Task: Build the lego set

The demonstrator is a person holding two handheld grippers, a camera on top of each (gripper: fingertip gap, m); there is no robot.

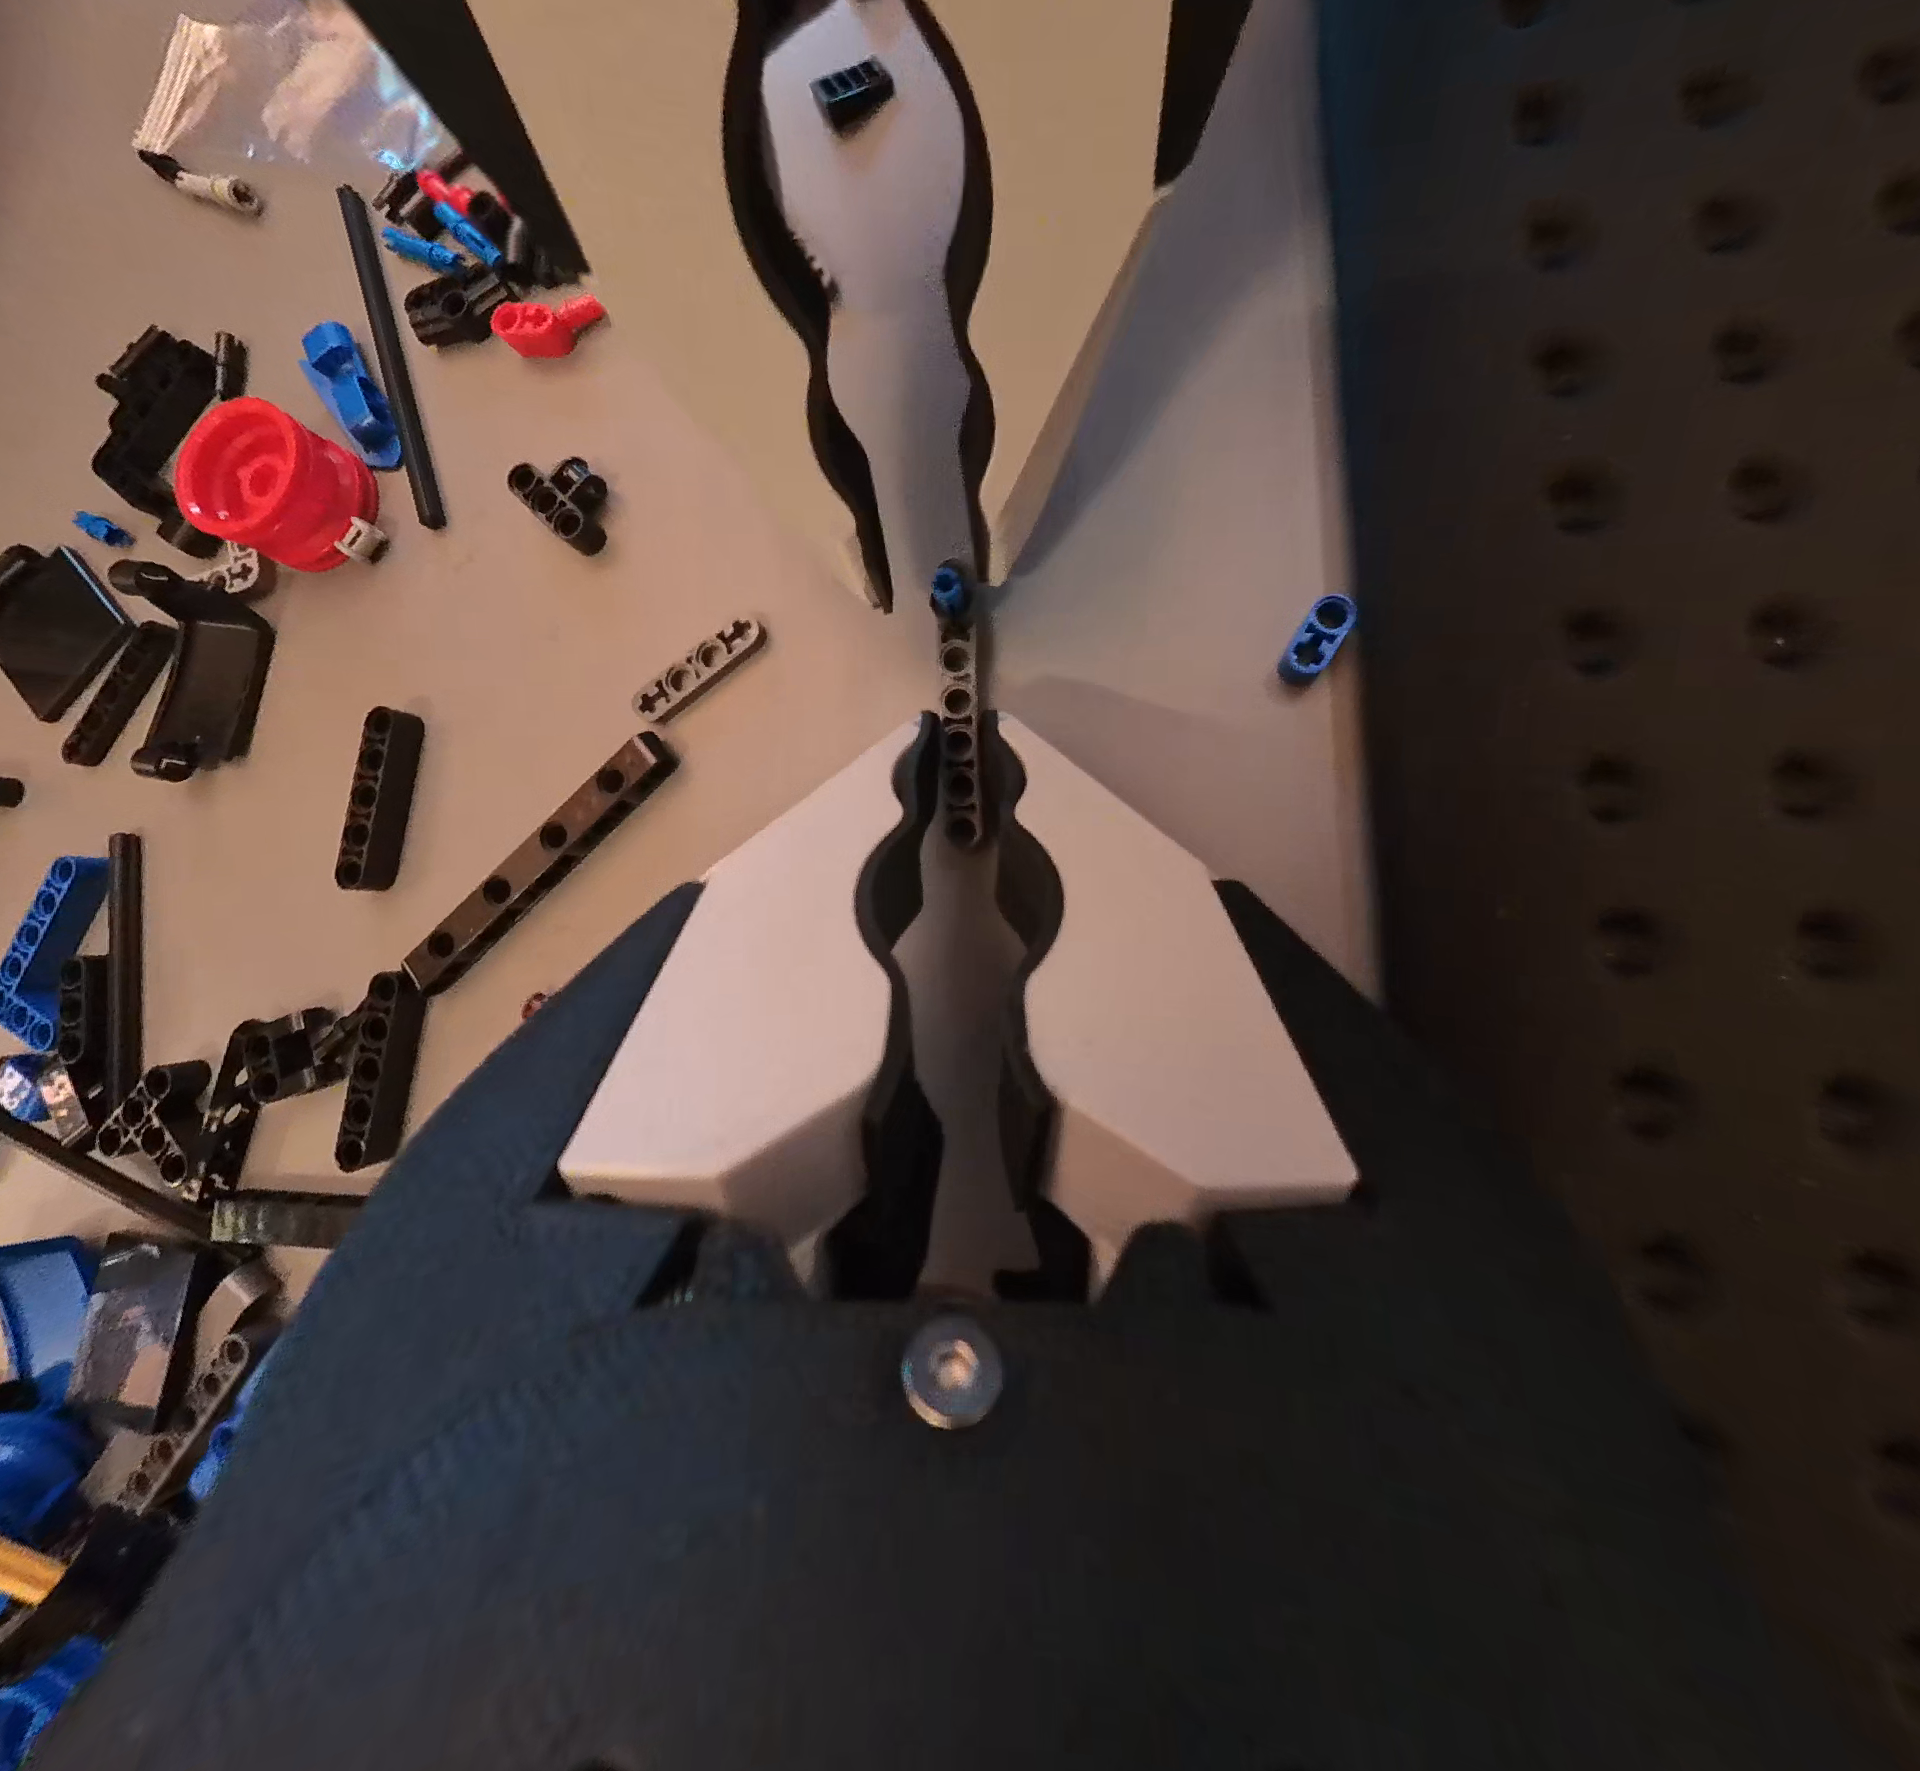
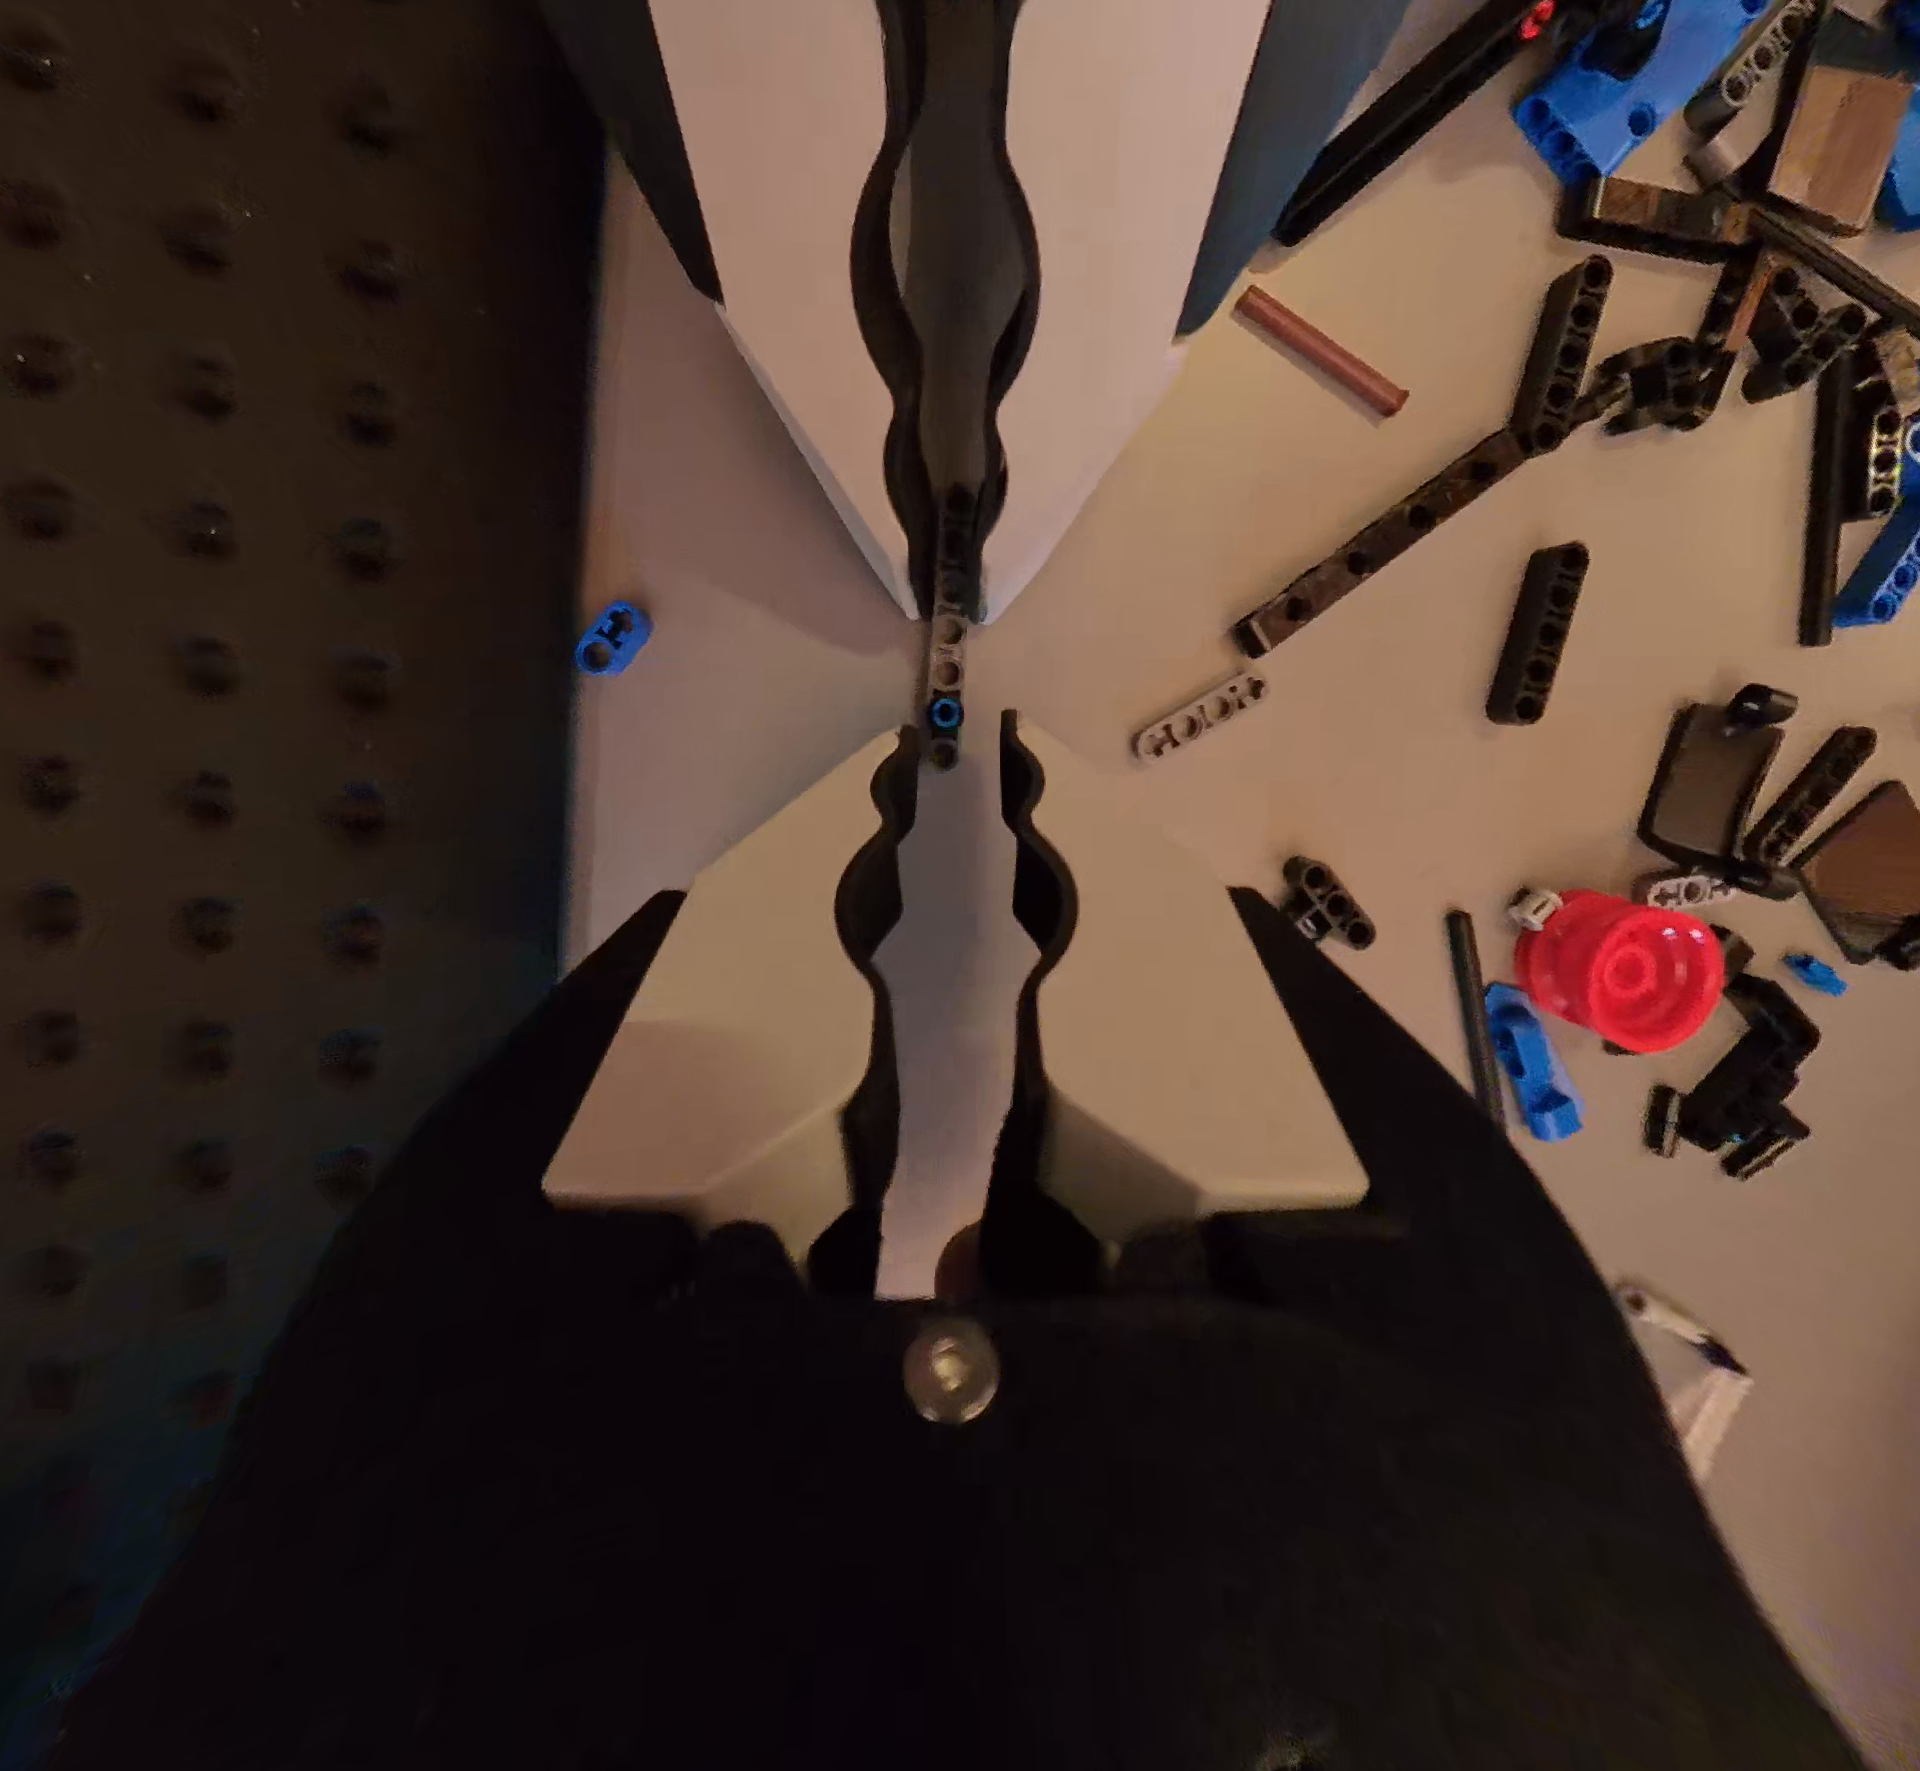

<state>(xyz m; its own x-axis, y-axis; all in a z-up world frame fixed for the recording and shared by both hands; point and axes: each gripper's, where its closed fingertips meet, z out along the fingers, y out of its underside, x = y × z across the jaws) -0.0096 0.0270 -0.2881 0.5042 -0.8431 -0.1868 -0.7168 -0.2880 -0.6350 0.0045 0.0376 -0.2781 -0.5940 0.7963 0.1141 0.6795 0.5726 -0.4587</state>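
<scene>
Most of the set is unbuilt, I judge: loose parts lie across the desk [image 2: 1299, 495], a red wheel hub [image 2: 1616, 968] among them. Beside the desk's edge runs a dark perforated panel [image 1: 1662, 578] (little room there). My left gripper [image 1: 958, 734] is clamped on a black beam [image 1: 958, 765]; my right gripper [image 2: 958, 734] stands apart around its tip, blue pin [image 2: 944, 712] seated.

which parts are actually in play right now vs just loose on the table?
In play:
- black beam, clamped in the left gripper
- blue pin, seated in the beam's far end
- right gripper, open around that end

Lying about:
- red wheel hub
- grey thin liftarm
- small blue connector at the table edge
- long black beam
- clear plastic bag
</scene>
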